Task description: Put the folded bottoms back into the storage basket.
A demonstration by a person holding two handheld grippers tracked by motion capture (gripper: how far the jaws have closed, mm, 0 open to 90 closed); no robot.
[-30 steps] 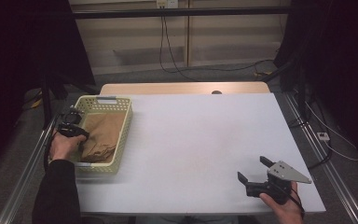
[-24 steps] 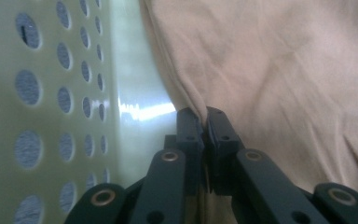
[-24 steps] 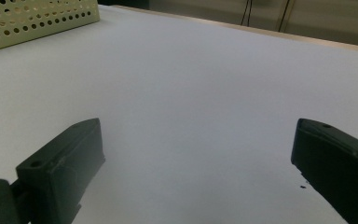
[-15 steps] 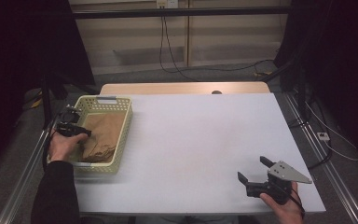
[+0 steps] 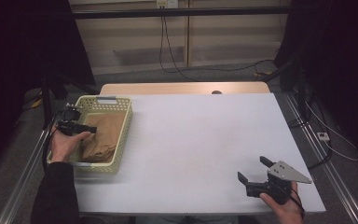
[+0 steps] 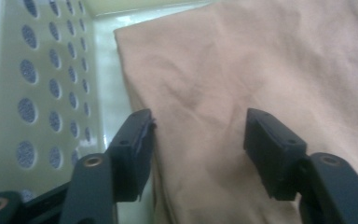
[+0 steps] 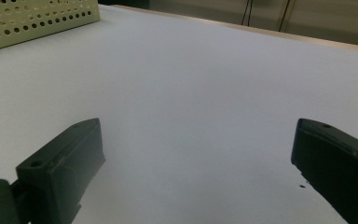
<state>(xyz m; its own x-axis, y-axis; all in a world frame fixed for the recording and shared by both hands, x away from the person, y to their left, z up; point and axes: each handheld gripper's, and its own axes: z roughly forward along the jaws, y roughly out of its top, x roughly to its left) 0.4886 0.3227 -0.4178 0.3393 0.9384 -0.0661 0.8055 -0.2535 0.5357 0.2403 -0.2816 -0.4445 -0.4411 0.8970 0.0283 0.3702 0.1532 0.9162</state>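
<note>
**Tan cloth in the basket, left jaws parted over it**

A tan cloth (image 5: 103,137), loosely folded and creased, lies inside the pale yellow perforated basket (image 5: 121,140) at the left edge of the white table (image 5: 200,140). In the left gripper view the cloth (image 6: 261,70) covers most of the basket floor, one edge running close to the holed side wall (image 6: 42,93).

The left gripper (image 5: 77,127) hangs over the basket's left side, pointing in at the cloth. Its jaws have just been opening; they stand apart just above the fabric, with cloth under the gap between them and nothing pinched.

The right gripper (image 5: 251,176) rests in the person's hand at the table's near right corner, well apart from the basket. Its jaws are spread wide over bare tabletop, holding nothing.
</note>
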